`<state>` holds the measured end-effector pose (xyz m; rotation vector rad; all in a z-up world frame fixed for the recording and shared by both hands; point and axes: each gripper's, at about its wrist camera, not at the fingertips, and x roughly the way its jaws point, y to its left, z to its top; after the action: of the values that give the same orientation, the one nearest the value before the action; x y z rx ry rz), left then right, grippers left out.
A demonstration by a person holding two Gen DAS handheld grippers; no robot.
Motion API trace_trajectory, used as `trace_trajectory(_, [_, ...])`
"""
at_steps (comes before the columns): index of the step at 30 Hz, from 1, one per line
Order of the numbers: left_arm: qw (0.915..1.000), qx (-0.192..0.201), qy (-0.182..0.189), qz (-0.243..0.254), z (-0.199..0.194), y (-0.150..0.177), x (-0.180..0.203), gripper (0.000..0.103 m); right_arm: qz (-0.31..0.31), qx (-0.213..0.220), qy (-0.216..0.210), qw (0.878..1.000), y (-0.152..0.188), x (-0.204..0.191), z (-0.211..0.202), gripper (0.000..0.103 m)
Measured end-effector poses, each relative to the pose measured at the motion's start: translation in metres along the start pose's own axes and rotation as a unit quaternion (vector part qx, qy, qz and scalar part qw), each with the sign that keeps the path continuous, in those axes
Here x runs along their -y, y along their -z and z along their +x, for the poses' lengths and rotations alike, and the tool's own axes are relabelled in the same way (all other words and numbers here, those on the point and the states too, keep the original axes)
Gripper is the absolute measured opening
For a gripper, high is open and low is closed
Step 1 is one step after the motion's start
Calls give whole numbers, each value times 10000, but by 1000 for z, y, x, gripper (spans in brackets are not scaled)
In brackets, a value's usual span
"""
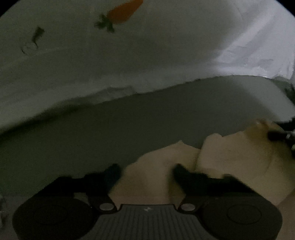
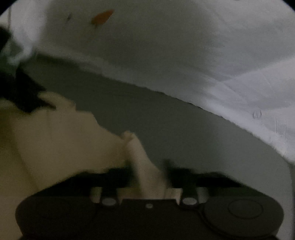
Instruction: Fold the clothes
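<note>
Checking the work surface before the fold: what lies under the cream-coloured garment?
The cream-coloured cloth garment lies on a plain grey surface that shows bare around it. Behind it is a white sheet with an orange carrot print. Whatever lies directly beneath the garment is covered.

A dim home room, most likely a bedroom, is showing here: a white bedsheet printed with an orange carrot (image 1: 125, 11) is lying spread over a soft, mattress-like surface, a plain grey sheet (image 1: 129, 118) is lying below its edge, and a cream-coloured cloth garment (image 2: 60, 136) is resting on it.
</note>
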<state>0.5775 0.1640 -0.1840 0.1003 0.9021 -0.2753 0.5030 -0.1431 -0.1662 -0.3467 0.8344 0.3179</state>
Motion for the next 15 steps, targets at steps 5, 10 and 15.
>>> trace_trajectory(5, [9973,435,-493,-339,-15,-7,-6,6,-57,425,182,9989,-8,13,-15,5])
trace_trajectory(10, [9886,1101,-917,-454,-23,-33,-10,12,-58,830,501,9953,-33,40,1,5])
trace_trajectory(15, [9884,567,-1188,-754,20,-43,-15,44,497,357,717,9955,-54,60,66,29])
